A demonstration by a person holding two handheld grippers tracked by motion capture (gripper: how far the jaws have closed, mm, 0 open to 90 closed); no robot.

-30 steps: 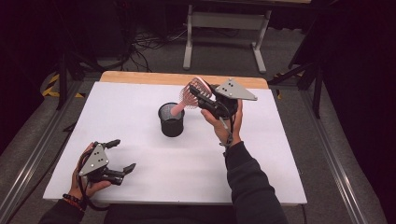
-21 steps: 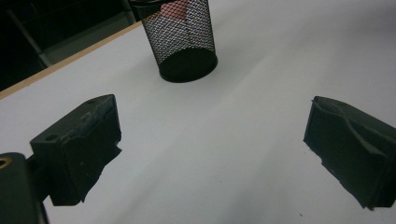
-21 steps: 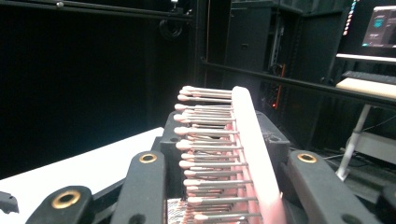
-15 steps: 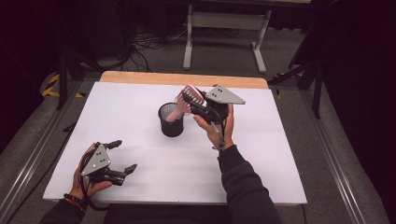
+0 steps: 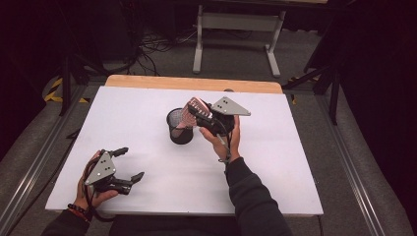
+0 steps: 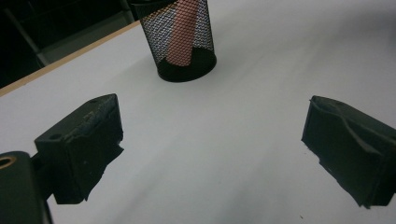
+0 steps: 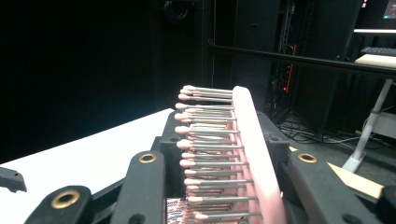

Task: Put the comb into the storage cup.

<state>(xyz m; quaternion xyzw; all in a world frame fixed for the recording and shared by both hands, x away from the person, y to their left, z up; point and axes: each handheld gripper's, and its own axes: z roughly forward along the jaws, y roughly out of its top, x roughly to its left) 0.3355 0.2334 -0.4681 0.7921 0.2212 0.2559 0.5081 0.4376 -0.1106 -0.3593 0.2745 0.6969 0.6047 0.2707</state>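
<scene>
Right tool is holding a pink hairbrush in a mesh cup, left tool is resting wide on the tabletop.

The right tool (image 5: 200,114) is gripping the head of the pink hairbrush (image 5: 193,110), its jaws closing on both sides of it with the bristle pins standing between them. The handle of the brush is going down inside the black mesh cup (image 5: 178,128), which is standing upright near the middle of the white tabletop (image 5: 275,167). Through the mesh, in the left gripper view, the pink handle is showing, leaning a little. The left tool (image 5: 129,164) is lying low near the front left corner of the tabletop, well apart from the cup, and its jaws are standing wide with nothing between them.
</scene>
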